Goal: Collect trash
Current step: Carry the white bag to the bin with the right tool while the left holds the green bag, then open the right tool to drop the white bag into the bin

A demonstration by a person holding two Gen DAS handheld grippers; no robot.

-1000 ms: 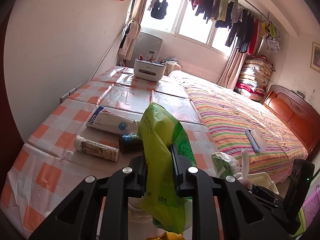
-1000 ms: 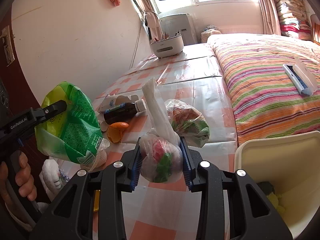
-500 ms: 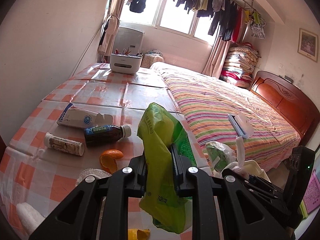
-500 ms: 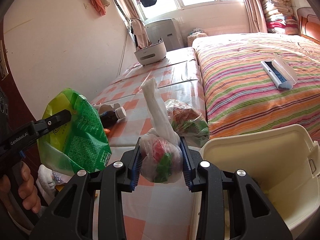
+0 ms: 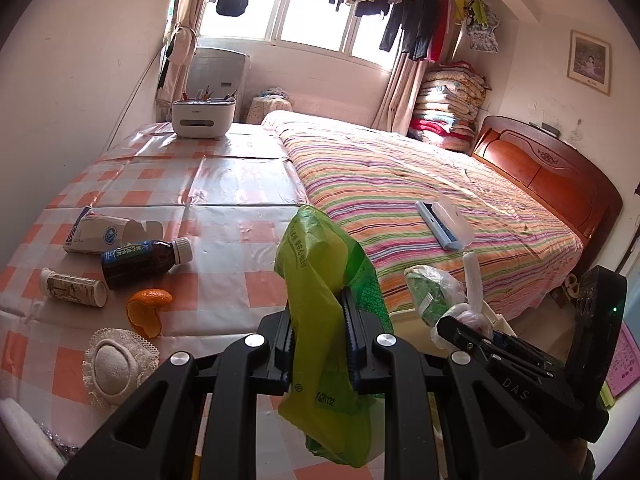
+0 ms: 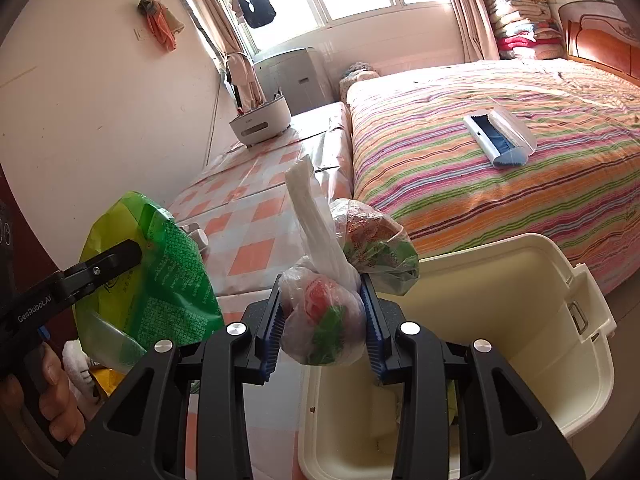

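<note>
Crumpled green wrapper (image 5: 320, 312) and knotted clear trash bag (image 6: 324, 316) hang beside cream bin (image 6: 560, 344).

We see a bright window (image 5: 312, 12) with clothes (image 5: 404, 8) hung across it. Below it, a striped bed (image 5: 420, 184) with a wooden headboard (image 5: 548, 176) sits beside the checkered table (image 5: 224, 184); walls are pale.

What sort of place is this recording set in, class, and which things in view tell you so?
Most likely a lived-in bedroom in a home: a bed with a striped cover and wooden headboard, folded quilts stacked in the corner, and clothes drying on a rail by the window.
</note>
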